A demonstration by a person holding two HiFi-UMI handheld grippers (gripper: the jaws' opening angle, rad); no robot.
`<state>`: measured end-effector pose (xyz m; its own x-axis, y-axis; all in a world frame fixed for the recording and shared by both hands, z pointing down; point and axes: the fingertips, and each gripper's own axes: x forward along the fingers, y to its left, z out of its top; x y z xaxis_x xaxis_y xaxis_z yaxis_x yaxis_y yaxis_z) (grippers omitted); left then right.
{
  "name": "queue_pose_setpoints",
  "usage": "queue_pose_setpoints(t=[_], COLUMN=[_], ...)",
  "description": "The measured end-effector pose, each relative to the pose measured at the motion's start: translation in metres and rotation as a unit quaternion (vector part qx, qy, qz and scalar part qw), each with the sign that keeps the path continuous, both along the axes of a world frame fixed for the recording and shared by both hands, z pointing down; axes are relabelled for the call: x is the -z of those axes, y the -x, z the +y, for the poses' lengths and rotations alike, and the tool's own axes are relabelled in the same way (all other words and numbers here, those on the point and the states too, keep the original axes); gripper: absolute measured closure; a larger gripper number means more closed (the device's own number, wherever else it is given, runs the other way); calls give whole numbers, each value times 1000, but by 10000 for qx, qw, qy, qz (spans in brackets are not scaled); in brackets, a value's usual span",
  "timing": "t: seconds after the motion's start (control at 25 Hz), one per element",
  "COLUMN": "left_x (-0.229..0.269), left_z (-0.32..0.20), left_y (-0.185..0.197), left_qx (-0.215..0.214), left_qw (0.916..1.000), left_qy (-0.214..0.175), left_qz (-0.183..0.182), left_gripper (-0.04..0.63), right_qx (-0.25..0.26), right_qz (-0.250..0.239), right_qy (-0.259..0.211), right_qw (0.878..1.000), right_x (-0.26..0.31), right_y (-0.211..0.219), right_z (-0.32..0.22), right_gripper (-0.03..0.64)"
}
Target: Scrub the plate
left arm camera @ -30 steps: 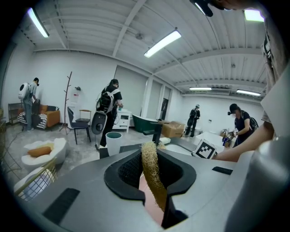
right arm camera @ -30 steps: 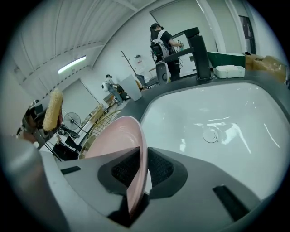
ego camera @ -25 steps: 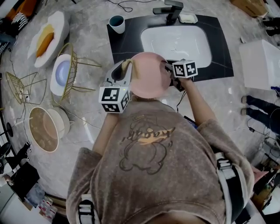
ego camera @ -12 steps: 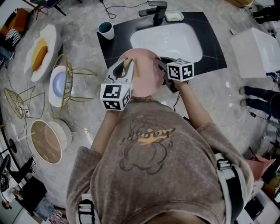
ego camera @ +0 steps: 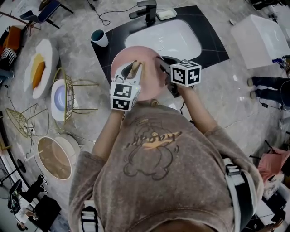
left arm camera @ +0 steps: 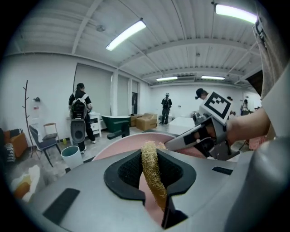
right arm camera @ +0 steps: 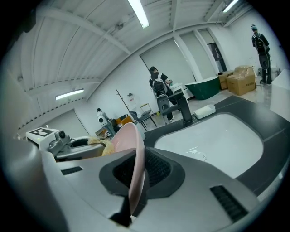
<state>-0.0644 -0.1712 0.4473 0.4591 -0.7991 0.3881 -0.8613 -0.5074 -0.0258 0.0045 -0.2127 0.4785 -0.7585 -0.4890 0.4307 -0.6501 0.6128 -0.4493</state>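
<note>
I have the right gripper (ego camera: pixel 164 67) pinched onto the rim of the pink plate (ego camera: pixel 152 84), which stands edge-on between its jaws in the right gripper view. The plate hangs tilted over the near edge of the white sink (ego camera: pixel 164 41), in the upper middle of the head view. My left gripper (ego camera: pixel 131 70) is clamped on a straw-coloured loofah scrubber (left arm camera: pixel 148 156), whose far end sits against the plate's face at its left side. The dark faucet (ego camera: pixel 147 10) stands at the top of the frame, and a teal cup (ego camera: pixel 98 37) rests on the marble tabletop (ego camera: pixel 81 54) at upper left
</note>
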Motion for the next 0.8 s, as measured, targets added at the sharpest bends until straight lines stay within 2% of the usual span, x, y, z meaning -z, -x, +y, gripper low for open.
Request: queue_pose_setpoints(t=[0.24, 0.4, 0.8], left_x=[-8, -8, 1], left_z=[-6, -9, -27], left_y=[-25, -37, -17], left_qx=[-380, -505, -268], left_qw=[9984, 9973, 9967], left_qy=[38, -27, -193], left_qz=[-405, -524, -747], left_gripper=[522, 522, 522], right_qx=[-231, -266, -248], right_qz=[-232, -344, -375], right_qy=[18, 37, 36], right_qw=[9995, 9990, 9990], right_x=[15, 22, 26], right_y=[-9, -12, -8], right_z=[3, 5, 7], right_gripper=[592, 591, 591])
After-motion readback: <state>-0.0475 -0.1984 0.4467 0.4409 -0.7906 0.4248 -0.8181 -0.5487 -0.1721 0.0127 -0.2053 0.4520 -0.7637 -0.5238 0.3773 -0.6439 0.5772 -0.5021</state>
